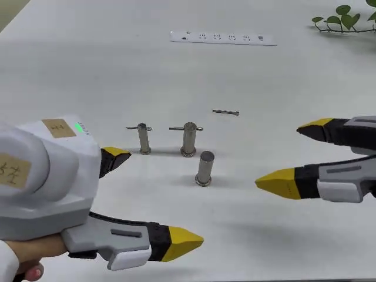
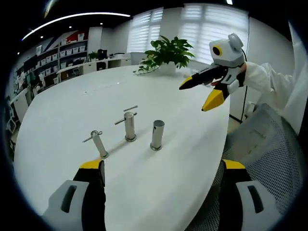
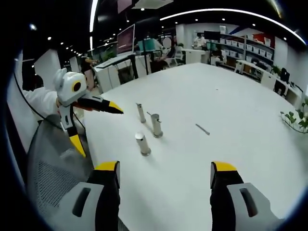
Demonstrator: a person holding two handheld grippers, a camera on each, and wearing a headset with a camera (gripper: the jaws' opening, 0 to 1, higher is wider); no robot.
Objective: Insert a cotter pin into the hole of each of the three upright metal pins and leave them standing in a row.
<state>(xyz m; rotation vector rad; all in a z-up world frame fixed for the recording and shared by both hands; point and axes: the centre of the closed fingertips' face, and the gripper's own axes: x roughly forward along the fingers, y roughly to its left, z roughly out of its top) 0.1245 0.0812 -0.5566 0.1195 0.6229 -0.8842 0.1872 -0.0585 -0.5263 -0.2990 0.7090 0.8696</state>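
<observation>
Looking down through the head view, I count two of three done. The left pin and the middle pin each carry a cotter pin crosswise near the top, and both stand upright on the white table. The bare pin is upright too, but nearer me and out of line with the other two. The loose cotter pin lies flat beyond the row, apart from all three. My left gripper is spread wide with nothing in it, one tip close beside the left pin. My right gripper is likewise released and empty, off to the right of the bare pin.

From the left gripper view, my own jaws stand parted with the three pins ahead of them. The left pin sits just above the jaw on the picture's left. That is my first worry: a small swing of that jaw would knock it over.

From the right gripper view, the jaws are apart and the loose cotter pin lies ahead on open table. It is thin and flat on a smooth top, so I judge a pinch could skid it away or seize it crooked. A crooked pin would miss the hole and shove the bare pin over, perhaps into the middle pin.
</observation>
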